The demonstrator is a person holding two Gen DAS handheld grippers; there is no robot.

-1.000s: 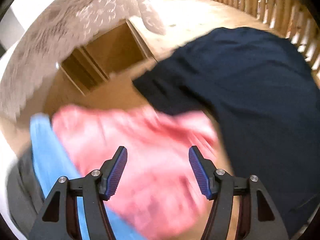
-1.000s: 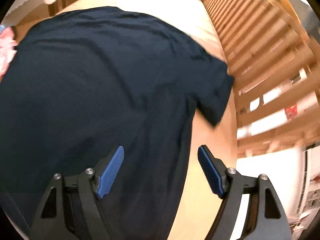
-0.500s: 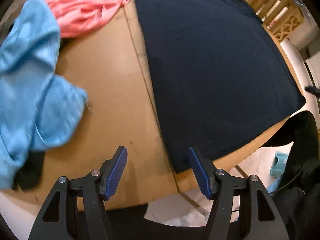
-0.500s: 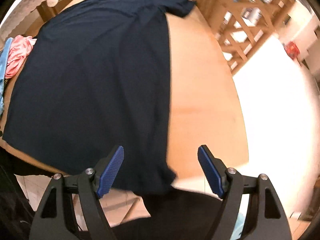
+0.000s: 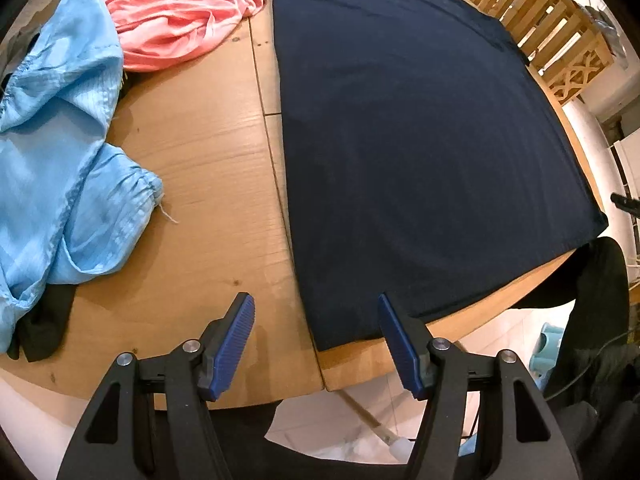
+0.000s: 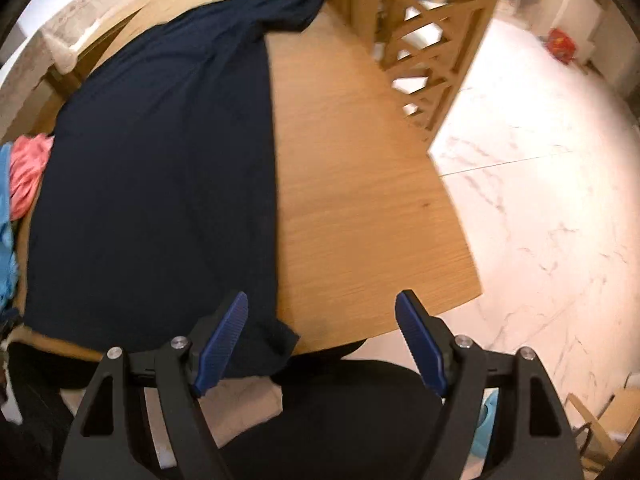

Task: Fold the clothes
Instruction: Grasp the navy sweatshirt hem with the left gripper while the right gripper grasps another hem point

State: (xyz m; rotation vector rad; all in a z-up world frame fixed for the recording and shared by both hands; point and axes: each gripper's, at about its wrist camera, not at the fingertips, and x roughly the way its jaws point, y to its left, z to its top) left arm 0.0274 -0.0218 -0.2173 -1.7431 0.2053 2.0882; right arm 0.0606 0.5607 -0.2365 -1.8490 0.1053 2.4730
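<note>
Currently navy shirt [image 5: 420, 152] lies flat on the table [image 5: 200, 152], hem along the near edge, one hem corner [image 6: 280, 340] hanging just past it. Left gripper [image 5: 316, 332] wide, empty, over the near edge at the shirt's left hem corner. Right gripper [image 6: 320, 332] wide, empty, by the right hem corner. Pink garment [image 5: 180, 20] and blue garment [image 5: 60, 152] crumpled toward the left edge.

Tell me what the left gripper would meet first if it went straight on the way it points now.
Probably the near left corner of the dark shirt on the wooden table. The left gripper has its jaws open, with that hem corner between them. Depth is unclear.
</note>
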